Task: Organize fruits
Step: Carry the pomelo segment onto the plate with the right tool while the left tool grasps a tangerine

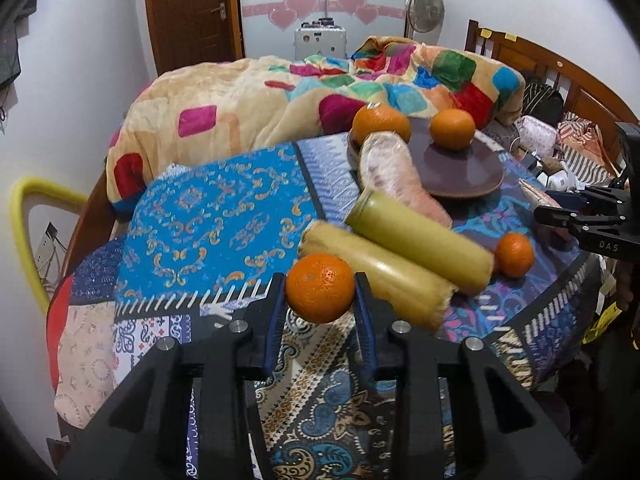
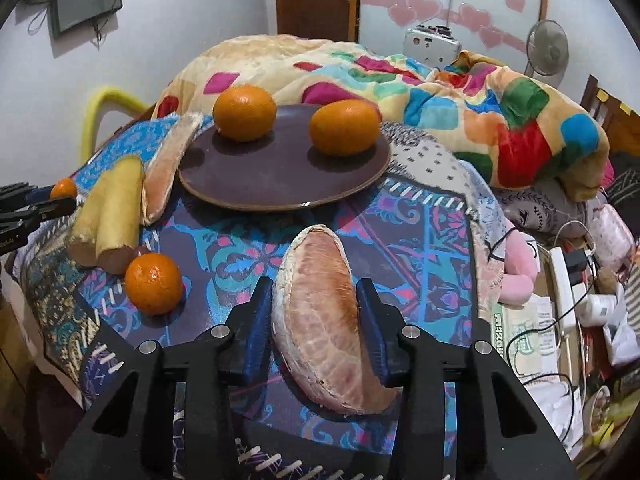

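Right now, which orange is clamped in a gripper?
The orange between the left gripper pads, at the cloth's near edge. Two others sit on the plate; one lies loose beside the yellow rolls.

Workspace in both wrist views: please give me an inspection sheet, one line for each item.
Surface: patchwork cloth covers the table.
Job's things: brown plate holds two oranges; one pomelo wedge leans at its rim; two yellow rolls and a loose orange lie on the cloth.
Clutter: nothing seen on the cloth.
Grippers: left gripper shut on an orange; right gripper shut on a second wedge.
Cables: black and white wires and a power strip beside the table.
Surroundings: blanket, fan, door, yellow chair.
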The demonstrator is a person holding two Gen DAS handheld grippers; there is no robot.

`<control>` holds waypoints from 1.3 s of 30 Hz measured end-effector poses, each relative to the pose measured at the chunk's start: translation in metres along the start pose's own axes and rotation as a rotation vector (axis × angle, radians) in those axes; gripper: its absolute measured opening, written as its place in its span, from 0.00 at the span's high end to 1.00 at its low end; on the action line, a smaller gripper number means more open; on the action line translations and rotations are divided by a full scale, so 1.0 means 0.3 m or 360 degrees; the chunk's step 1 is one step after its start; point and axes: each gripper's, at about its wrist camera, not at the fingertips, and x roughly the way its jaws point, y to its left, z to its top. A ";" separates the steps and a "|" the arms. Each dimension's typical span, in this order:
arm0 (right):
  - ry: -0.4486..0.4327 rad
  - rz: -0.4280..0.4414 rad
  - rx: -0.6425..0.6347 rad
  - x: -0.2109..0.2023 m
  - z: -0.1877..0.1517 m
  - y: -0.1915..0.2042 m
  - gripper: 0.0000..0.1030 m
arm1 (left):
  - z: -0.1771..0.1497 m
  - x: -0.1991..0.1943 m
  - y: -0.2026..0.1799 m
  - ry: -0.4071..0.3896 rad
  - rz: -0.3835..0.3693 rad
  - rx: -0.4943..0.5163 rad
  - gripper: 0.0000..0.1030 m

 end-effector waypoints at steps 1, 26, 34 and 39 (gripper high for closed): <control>-0.0012 -0.0001 0.0005 -0.008 0.003 -0.002 0.62 | 0.007 -0.007 -0.007 -0.0012 0.0000 0.0005 0.69; -0.0336 0.0050 0.0082 -0.063 0.217 0.027 0.63 | 0.307 0.027 -0.176 -0.0207 -0.0154 0.0090 0.69; -0.0223 0.0103 0.0037 0.067 0.265 0.046 0.63 | 0.369 0.137 -0.203 -0.0161 -0.0167 0.0138 0.69; -0.0154 0.0158 0.0052 0.137 0.285 0.028 0.63 | 0.393 0.211 -0.195 -0.0113 -0.0192 0.0132 0.69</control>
